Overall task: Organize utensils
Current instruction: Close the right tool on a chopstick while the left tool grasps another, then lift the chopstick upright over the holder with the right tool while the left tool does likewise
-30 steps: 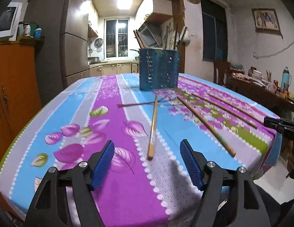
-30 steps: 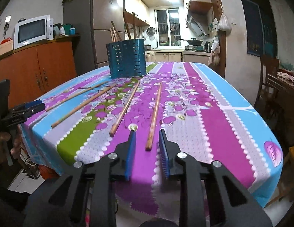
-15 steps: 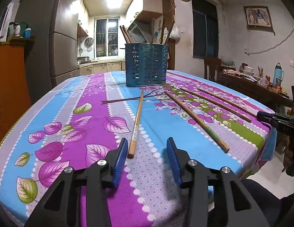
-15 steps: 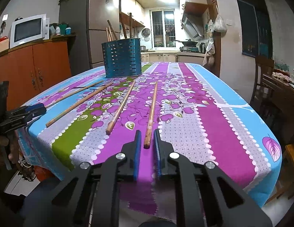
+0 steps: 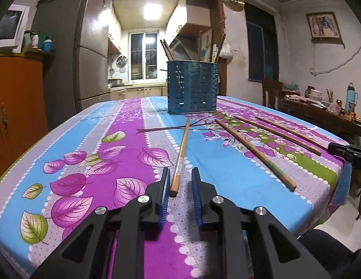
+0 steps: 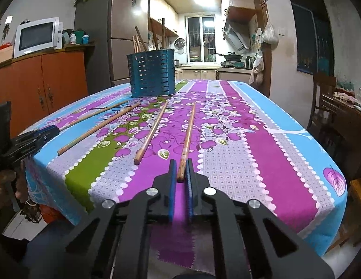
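Several wooden chopsticks lie on the flowered tablecloth (image 5: 92, 144) in front of a blue perforated utensil holder (image 5: 192, 88) that has more sticks standing in it. My left gripper (image 5: 180, 171) straddles the near end of the leftmost chopstick (image 5: 183, 146). Its jaws are closing, and a gap still shows beside the stick. My right gripper (image 6: 180, 162) is closing on the near end of the rightmost chopstick (image 6: 188, 134), with both pads against it. Two more chopsticks (image 6: 152, 132) (image 6: 99, 129) lie loose between them, and the holder (image 6: 152, 74) stands at the far left.
The table's front edge (image 6: 203, 239) runs just under both grippers. An orange cabinet (image 6: 52, 81) with a microwave (image 6: 36, 36) stands on the left. A wooden chair (image 6: 324, 100) and a cluttered side table (image 5: 320, 114) stand on the right. A hand (image 6: 8, 176) holds the left gripper's handle.
Both pairs of jaws have narrowed around a chopstick end, the left from wide open. The left gripper shifted so its stick lies between the pads. The right gripper stayed put.
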The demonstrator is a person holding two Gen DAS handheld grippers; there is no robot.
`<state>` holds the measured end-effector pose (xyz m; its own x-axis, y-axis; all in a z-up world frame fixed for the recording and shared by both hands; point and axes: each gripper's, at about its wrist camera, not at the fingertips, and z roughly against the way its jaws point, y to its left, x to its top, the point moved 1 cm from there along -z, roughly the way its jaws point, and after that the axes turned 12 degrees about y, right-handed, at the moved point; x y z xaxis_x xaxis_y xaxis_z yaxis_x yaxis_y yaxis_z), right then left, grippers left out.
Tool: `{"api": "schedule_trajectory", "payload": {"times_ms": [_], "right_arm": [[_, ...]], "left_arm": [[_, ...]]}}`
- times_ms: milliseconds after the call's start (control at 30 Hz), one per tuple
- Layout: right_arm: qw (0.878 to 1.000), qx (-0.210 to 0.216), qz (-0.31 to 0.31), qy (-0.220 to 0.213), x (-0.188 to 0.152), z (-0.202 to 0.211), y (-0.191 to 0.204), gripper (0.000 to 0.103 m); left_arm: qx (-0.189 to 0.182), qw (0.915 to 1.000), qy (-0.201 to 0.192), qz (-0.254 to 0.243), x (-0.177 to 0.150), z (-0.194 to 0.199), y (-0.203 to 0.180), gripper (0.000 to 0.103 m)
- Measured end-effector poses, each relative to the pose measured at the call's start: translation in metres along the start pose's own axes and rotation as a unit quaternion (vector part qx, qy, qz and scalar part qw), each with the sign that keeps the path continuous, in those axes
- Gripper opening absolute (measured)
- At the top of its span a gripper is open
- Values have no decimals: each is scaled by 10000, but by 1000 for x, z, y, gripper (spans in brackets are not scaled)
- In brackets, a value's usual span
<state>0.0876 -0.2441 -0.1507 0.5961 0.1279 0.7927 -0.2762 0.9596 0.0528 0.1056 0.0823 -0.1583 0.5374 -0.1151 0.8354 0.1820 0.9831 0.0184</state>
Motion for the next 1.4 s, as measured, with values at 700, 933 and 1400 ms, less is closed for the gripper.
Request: {"api": "schedule_trajectory", "payload": {"times_ms": [700, 933, 1400], "right_arm": [[9939, -142, 405, -1016, 77, 67, 8, 5], [9885, 19, 706, -1334, 161, 81, 8, 5], [9926, 503, 507, -979, 252, 52, -6, 5]], "left_arm": [[-128, 9935, -1077, -342, 102, 90, -18, 8], [-185, 9907, -1232, -547, 174, 81, -27, 8], [-309, 9955, -826, -339, 251, 55, -20, 8]]}}
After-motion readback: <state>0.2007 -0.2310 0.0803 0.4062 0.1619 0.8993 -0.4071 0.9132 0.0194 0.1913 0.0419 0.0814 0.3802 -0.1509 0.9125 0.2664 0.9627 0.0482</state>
